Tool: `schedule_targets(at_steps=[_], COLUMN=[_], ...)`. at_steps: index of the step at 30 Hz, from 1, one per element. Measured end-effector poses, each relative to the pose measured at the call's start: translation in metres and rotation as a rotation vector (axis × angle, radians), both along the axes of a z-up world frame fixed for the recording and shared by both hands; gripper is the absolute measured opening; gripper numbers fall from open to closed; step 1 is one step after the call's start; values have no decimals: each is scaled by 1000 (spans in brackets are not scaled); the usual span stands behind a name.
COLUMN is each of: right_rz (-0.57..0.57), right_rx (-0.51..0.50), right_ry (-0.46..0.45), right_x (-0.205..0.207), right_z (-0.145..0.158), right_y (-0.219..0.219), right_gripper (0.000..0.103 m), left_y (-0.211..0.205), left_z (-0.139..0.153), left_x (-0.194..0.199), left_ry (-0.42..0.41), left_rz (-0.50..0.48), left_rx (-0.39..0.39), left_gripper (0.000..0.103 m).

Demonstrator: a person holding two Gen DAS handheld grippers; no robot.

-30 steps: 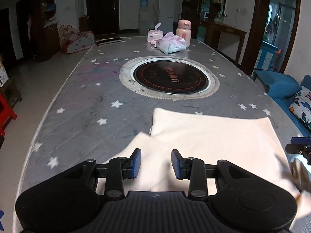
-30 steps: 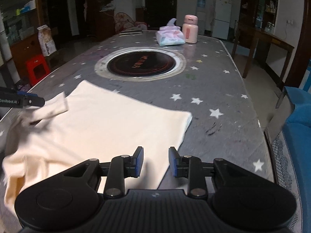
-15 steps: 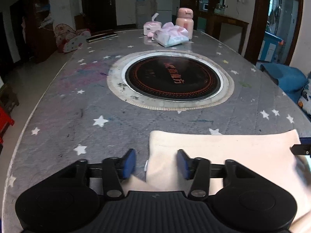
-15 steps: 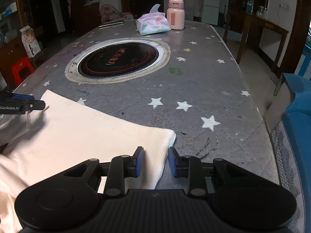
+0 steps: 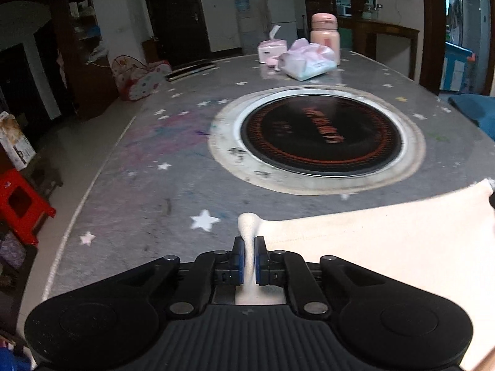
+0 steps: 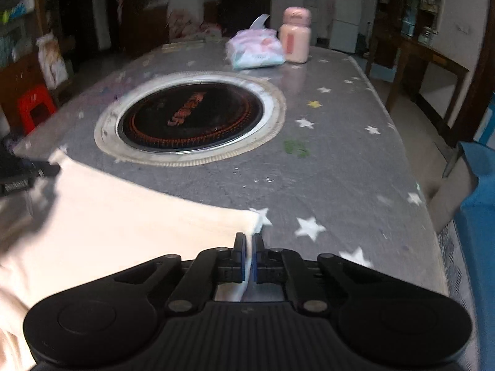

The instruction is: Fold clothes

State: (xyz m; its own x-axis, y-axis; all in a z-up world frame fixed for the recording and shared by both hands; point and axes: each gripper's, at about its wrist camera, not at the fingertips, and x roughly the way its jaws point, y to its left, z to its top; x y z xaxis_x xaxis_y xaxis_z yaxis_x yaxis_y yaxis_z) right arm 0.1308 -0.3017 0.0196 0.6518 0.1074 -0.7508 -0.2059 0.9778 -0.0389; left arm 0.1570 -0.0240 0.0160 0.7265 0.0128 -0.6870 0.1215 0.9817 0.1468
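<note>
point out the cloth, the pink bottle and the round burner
cloth (image 5: 386, 241), left wrist view, flat middle of the cream fabric
pink bottle (image 6: 294, 35), right wrist view, middle of its body
burner (image 5: 321, 136), left wrist view, centre of the dark glass disc

Ahead of the jaws a grey star-patterned table (image 5: 161, 185) carries a round black cooktop (image 5: 321, 136), beyond it a tissue pack (image 5: 309, 61) beside a pink bottle (image 5: 324, 37), with a red stool (image 5: 21, 204) far left.
</note>
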Motion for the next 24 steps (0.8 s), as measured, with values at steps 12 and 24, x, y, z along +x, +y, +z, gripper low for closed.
schedule_targets(at_steps=[12, 24], right_rz=[189, 620], right_rx=[16, 49], right_ry=[-45, 20], right_x=[-59, -169], right_z=[40, 38], right_y=[29, 125], right_gripper=[12, 33], left_y=[-7, -11], left_z=[16, 8], left_x=[-44, -70], left_ry=[13, 75], left_rz=[-103, -182], left_rx=[-51, -111], left_gripper=[14, 15])
